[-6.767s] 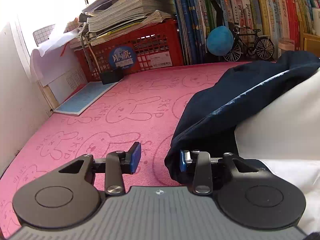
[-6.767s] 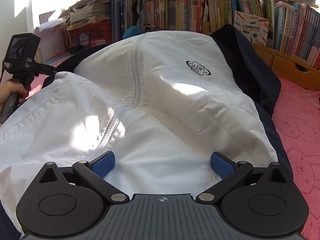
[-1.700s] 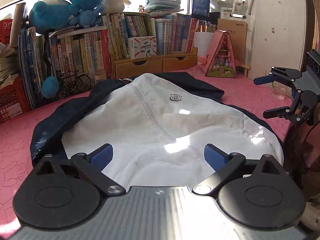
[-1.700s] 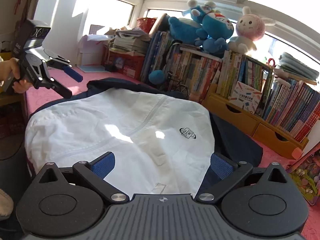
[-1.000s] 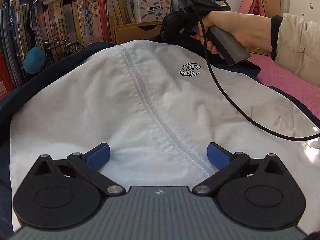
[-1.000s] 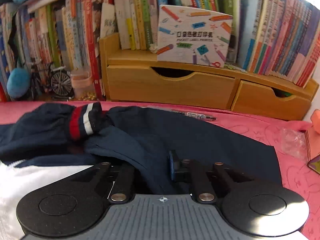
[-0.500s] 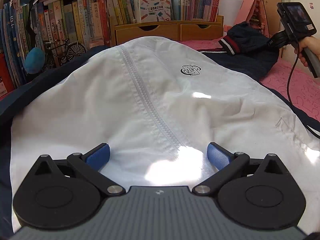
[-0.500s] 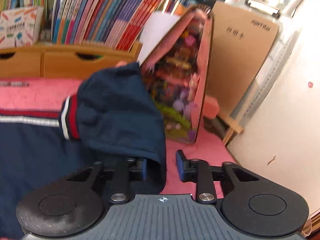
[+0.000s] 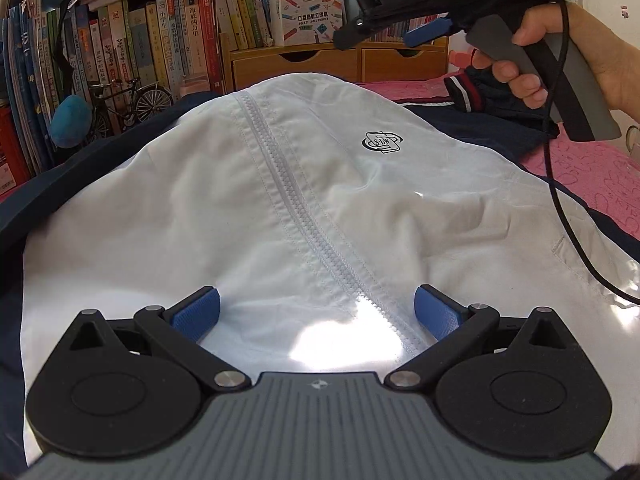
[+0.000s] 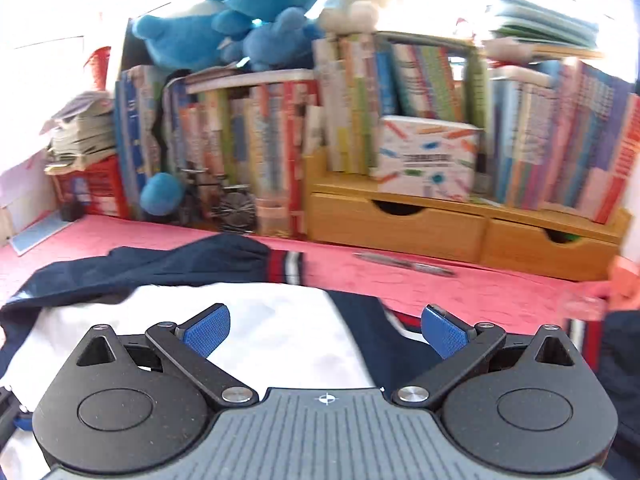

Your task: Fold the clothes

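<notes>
Left wrist view showing left gripper (image 9: 316, 312) hovering, fingers spread wide, gripping nothing, over jacket (image 9: 248, 208) lying zipped, white front up, across pink mat (image 9: 600, 176). Farther off, right gripper (image 9: 390, 34) hanging fingers apart, empty, near navy sleeve (image 10: 200, 258) lying along mat's far edge. Looking only partly folded; body seemingly left

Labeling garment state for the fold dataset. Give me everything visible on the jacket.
The jacket lies spread on the pink bedspread, white front panel up and lightly wrinkled, navy at the edges. A white zipper runs down it, closed where visible, beside a small dark chest logo. One navy sleeve with a red-white striped cuff lies across the top edge. Both hand-held grippers hover open, holding nothing.
</notes>
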A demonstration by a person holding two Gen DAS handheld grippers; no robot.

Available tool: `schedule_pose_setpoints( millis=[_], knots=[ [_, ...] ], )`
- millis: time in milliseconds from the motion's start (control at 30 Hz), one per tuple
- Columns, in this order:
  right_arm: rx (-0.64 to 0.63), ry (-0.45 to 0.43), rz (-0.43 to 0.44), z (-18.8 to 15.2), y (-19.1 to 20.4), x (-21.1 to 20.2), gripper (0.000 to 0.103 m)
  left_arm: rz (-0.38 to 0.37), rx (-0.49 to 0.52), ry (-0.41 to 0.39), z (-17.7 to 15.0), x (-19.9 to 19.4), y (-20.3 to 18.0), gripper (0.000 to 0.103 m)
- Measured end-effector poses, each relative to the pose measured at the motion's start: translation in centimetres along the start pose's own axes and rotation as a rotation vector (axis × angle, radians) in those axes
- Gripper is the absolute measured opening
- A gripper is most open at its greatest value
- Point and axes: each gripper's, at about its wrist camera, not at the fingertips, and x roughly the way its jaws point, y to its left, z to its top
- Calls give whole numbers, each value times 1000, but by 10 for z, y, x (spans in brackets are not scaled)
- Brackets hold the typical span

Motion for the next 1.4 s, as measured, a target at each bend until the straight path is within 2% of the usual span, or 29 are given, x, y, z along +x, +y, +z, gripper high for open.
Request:
schedule_pose_setpoints(
  millis=[67, 100, 133, 167, 200, 233, 267, 333, 433, 467, 500, 533, 600, 700, 733, 800, 867, 933, 967, 1033, 1067, 1100, 1133, 1167, 1200, 1400],
  knots=[
    [-25, 37, 47, 18, 31, 31, 103, 0, 0, 0, 0, 0, 0, 103],
    [-64, 55, 47, 19, 47, 44, 99, 0, 0, 0, 1, 0, 0, 103],
    [-102, 73, 48, 21, 62, 57, 91, 0, 0, 0, 1, 0, 0, 103],
    [-132, 136, 32, 15, 73, 70, 53, 0, 0, 0, 1, 0, 0, 103],
    [-161, 199, 16, 9, 84, 84, 29, 0, 0, 1, 1, 0, -1, 103],
    [-173, 265, 3, -2, 90, 93, 27, 1, 1, 0, 1, 0, -1, 103],
    [-202, 281, -7, -14, 95, 96, 26, 2, 2, 0, 2, 0, -2, 103],
    [-226, 206, -11, -28, 96, 85, 26, 11, 7, -3, 1, 0, -3, 103],
    [-85, 132, 49, -44, 75, 79, 27, 119, 54, -30, -2, -8, -14, 103],
    [-53, 89, 83, -52, 66, 79, 28, 151, 93, -39, -3, -16, -19, 103],
    [-37, 90, 104, -51, 63, 80, 29, 182, 132, -50, -3, -24, -24, 103],
    [-21, 90, 125, -51, 60, 80, 30, 190, 157, -97, 3, -38, -22, 103],
    [10, 91, 167, -50, 54, 80, 40, 204, 207, -190, 14, -65, -18, 103],
    [58, 93, 230, -48, 45, 80, 51, 232, 160, -288, 55, -78, 8, 103],
    [74, 93, 251, -47, 42, 81, 55, 236, 134, -269, 68, -64, 18, 103],
    [29, 94, 246, -49, 52, 80, 69, 242, 83, -230, 93, -36, 38, 103],
    [20, 77, 221, -51, 56, 75, 71, 274, 34, -173, 110, -4, 59, 103],
    [51, 44, 229, -52, 51, 69, 77, 327, 68, -149, 110, 30, 74, 103],
    [80, 42, 256, -52, 45, 69, 83, 361, 99, -115, 108, 46, 78, 103],
    [130, 51, 280, -53, 36, 71, 83, 400, 137, -50, 107, 72, 85, 101],
    [141, 55, 279, -53, 34, 72, 82, 407, 144, -18, 107, 82, 88, 95],
    [150, 54, 293, -53, 33, 72, 85, 415, 151, 11, 108, 91, 91, 76],
    [158, 53, 307, -53, 31, 72, 86, 441, 142, -5, 111, 84, 99, 57],
    [170, 52, 317, -53, 29, 72, 88, 466, 134, -20, 114, 77, 107, 20],
    [182, 51, 327, -53, 27, 73, 88, 492, 125, -36, 118, 70, 115, 5],
    [218, 51, 356, -55, 21, 74, 90, 645, 72, -131, 138, 28, 164, 4]
  ],
)
